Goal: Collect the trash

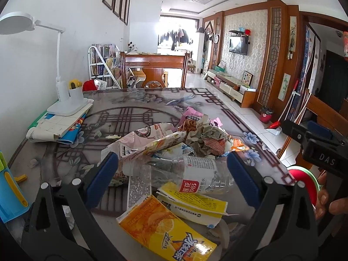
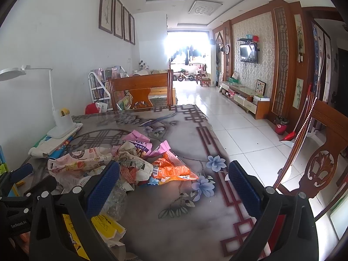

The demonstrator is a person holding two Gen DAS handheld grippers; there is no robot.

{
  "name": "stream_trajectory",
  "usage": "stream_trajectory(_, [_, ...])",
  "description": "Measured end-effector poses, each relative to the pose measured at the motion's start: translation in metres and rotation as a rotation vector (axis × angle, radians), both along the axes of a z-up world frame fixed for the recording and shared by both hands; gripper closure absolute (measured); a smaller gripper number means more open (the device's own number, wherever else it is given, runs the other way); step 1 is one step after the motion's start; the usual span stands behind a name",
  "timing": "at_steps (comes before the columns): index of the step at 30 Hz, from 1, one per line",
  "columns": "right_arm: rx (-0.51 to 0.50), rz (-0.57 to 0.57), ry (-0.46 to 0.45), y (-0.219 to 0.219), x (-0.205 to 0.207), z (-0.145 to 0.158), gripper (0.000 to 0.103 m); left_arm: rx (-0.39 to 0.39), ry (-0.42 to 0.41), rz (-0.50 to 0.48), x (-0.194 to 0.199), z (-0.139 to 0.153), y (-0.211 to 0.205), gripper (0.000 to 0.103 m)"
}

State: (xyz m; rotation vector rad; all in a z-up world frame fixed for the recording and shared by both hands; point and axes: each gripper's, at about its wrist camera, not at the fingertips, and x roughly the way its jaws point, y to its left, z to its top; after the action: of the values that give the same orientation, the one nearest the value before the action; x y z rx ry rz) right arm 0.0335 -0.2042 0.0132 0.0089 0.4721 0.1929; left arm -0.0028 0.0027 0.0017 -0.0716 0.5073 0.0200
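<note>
Orange carton (image 1: 165,230), left claw (image 1: 171,174) spread, perhaps hovering

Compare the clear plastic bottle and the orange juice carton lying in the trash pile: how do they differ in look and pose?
The plastic bottle is see-through with a white label; the orange juice carton is opaque yellow-orange with printed fruit. The bottle is rounded though crumpled; the carton is pressed flat. The bottle lies across between the open left gripper's fingers; the carton lies nearer the camera, angled. Both lie on the table.

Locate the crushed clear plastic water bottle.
Left wrist view: crushed clear plastic water bottle lies on its side between the open left gripper fingers, behind the yellow torn carton.
</note>
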Motion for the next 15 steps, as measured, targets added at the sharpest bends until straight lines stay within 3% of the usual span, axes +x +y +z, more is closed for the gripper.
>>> stream_trajectory(15, [-0.01, -0.002, 0.004, -0.0007, -0.0005, -0.0052, 0.007, -0.011, 0.02, -0.004, 0.0005, -0.0052, 0.001, 0.005])
